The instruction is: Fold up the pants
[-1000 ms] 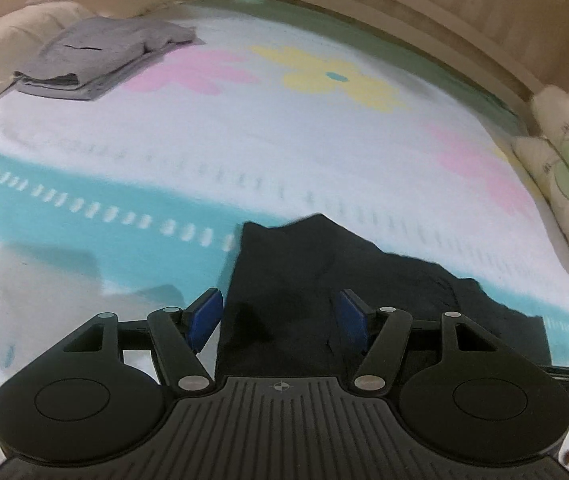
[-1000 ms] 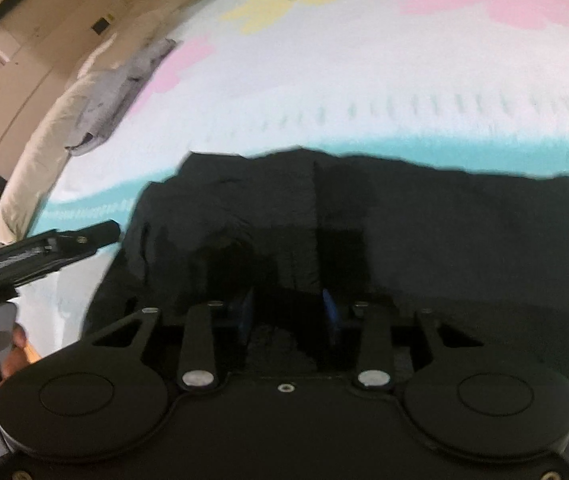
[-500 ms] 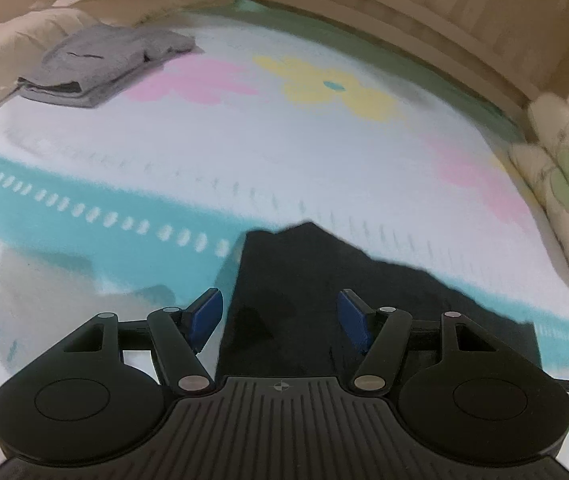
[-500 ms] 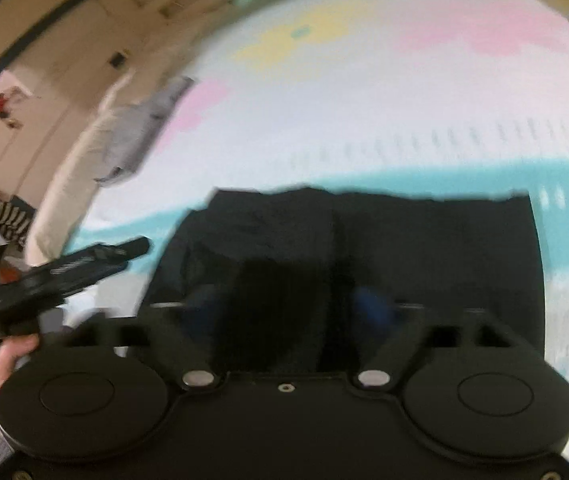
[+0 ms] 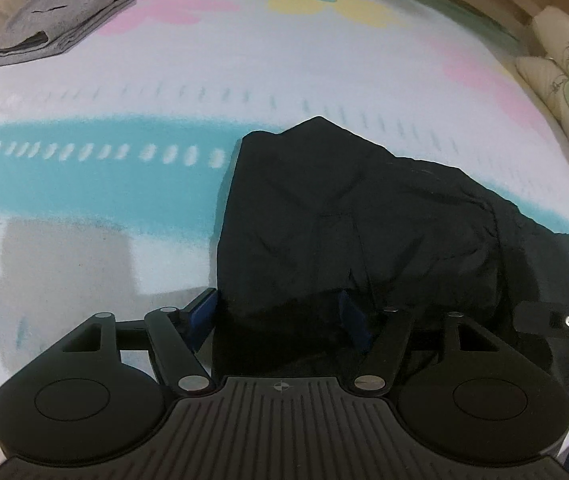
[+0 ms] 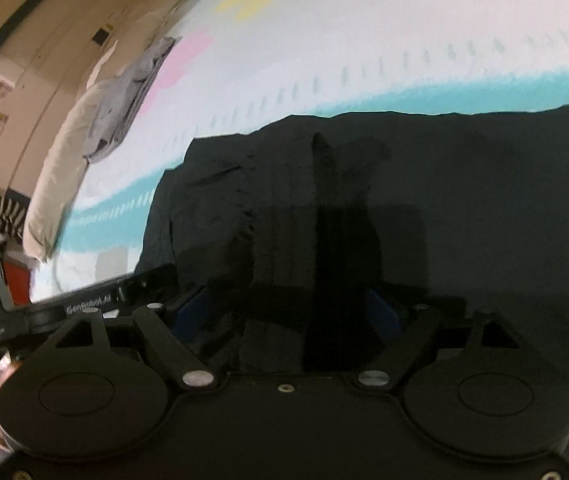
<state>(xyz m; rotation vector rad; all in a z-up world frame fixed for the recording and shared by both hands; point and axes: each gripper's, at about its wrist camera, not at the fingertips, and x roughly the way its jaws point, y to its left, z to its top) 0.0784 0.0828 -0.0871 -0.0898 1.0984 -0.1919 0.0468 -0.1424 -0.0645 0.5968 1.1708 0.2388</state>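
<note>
Both grippers sit lower over the black pants (image 5: pixel 364 232) than a second ago. Right gripper (image 6: pixel 288 312): jaws have just been opening and then closed slightly; they stand wide, dark fabric between them, contact apparently none. Left gripper (image 5: pixel 280 320): jaws apart, straddling the near hem. Pants lie folded at centre frame on the flowered bedspread (image 5: pixel 244 80); grey garment (image 5: pixel 68 12) upper left.

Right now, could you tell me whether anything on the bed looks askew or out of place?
Nothing is spilled or damaged. The black pants lie folded but rumpled, their far edge rising to an uneven peak. The grey garment is folded near the pillow.
</note>
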